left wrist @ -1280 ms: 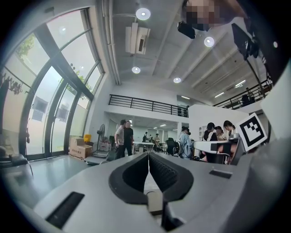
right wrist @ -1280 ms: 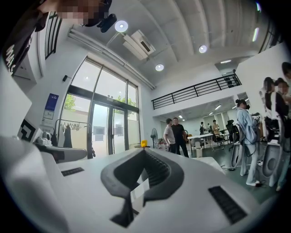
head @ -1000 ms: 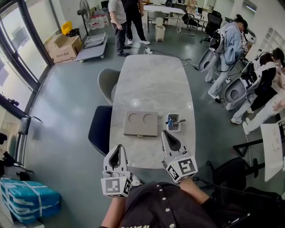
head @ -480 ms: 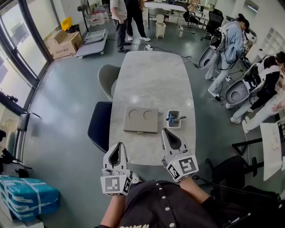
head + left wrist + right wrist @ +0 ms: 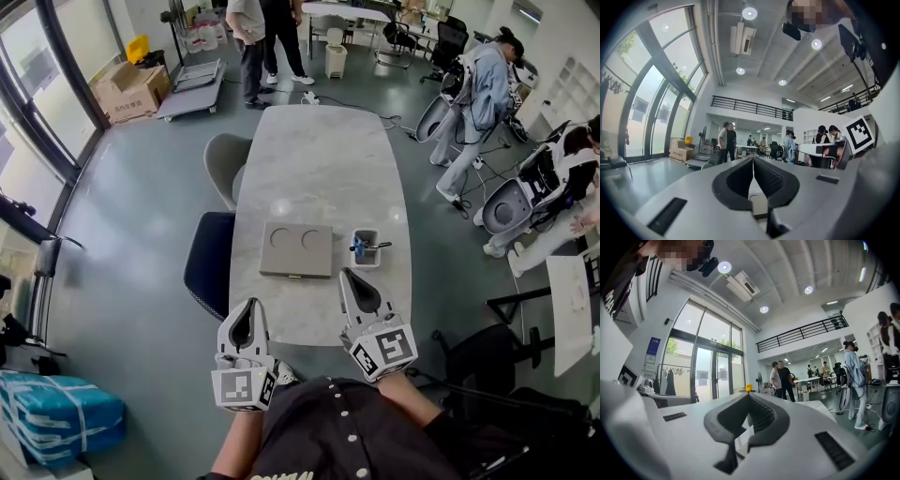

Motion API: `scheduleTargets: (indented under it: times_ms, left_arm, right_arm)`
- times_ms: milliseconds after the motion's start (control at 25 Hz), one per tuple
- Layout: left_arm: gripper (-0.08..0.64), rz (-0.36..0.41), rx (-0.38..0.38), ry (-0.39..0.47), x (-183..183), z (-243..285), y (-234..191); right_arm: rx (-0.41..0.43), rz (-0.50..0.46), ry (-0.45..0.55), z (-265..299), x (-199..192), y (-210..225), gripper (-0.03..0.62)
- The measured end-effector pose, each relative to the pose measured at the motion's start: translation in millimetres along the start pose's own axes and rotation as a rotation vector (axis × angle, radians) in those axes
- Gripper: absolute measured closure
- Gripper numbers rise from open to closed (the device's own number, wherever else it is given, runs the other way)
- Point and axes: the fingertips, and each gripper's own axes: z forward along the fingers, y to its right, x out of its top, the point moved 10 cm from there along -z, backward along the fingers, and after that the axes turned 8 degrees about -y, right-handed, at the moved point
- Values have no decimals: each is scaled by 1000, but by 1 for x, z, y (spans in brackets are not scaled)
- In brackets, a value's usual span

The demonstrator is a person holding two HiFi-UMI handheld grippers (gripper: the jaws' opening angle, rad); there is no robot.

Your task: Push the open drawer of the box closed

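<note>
A flat grey box (image 5: 295,248) with two round recesses in its top lies on the long marble table (image 5: 319,159). A small handle (image 5: 293,277) shows at its near edge; how far the drawer stands out I cannot tell. My right gripper (image 5: 343,274) hovers over the table's near end, just right of the box's front corner, shut and empty. My left gripper (image 5: 249,306) is held at the near-left table edge, shut on nothing. In the left gripper view the left gripper (image 5: 752,159) has its jaws meeting at the tip, and in the right gripper view so does the right gripper (image 5: 749,396). Both gripper views look out across the room.
A small clear holder with pens (image 5: 365,251) stands right of the box. A dark chair (image 5: 208,267) and a grey chair (image 5: 225,173) sit along the table's left side. People stand at the far end (image 5: 265,37) and to the right (image 5: 473,103).
Both grippers stay almost where they were. The head view has shifted slightly, so the table and box sit a little higher in the frame.
</note>
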Motion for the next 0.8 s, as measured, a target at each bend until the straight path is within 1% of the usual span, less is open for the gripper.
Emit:
scheduleTargets:
  times_ms: [280,800]
  left_arm:
    - [543,3,-27,10,1,1,-3]
    - [543,-7,-52,10,-1,5,-15]
  right_arm:
    - [-4,-8,-3,3,0,-4,595]
    - [-13,-18,-9,9,-1,-14,595]
